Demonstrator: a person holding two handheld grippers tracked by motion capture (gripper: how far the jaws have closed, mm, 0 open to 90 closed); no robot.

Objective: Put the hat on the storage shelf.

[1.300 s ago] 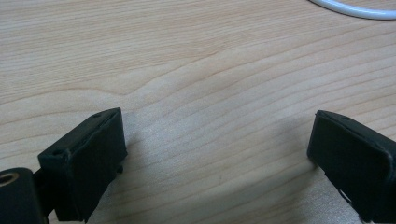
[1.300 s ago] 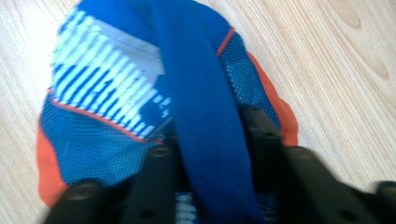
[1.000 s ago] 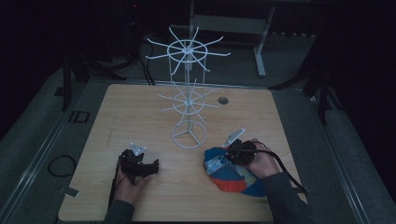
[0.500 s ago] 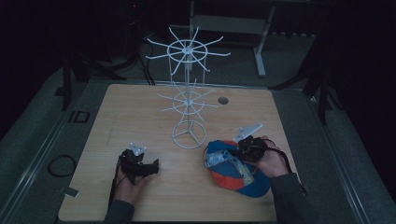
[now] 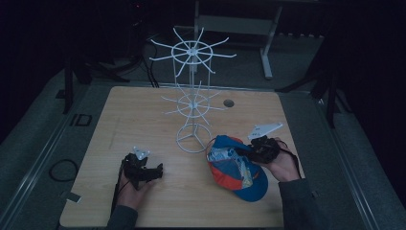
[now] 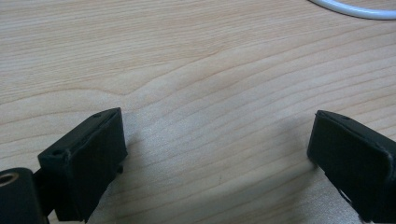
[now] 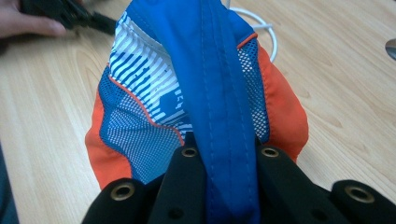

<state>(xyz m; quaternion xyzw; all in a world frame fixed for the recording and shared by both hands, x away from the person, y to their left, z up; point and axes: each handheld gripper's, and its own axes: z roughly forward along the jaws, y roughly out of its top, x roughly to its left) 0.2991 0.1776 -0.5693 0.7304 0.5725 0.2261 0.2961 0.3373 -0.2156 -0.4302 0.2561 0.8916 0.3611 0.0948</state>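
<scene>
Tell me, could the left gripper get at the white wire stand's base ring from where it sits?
Probably yes. The left gripper rests open on the table, with bare wood between it and the stand's base ring; the cap lies off to the other side.

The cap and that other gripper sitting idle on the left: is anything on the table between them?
No. In the high view, only bare wooden table lies between the cap and the left gripper; the white rack stands farther back.
</scene>
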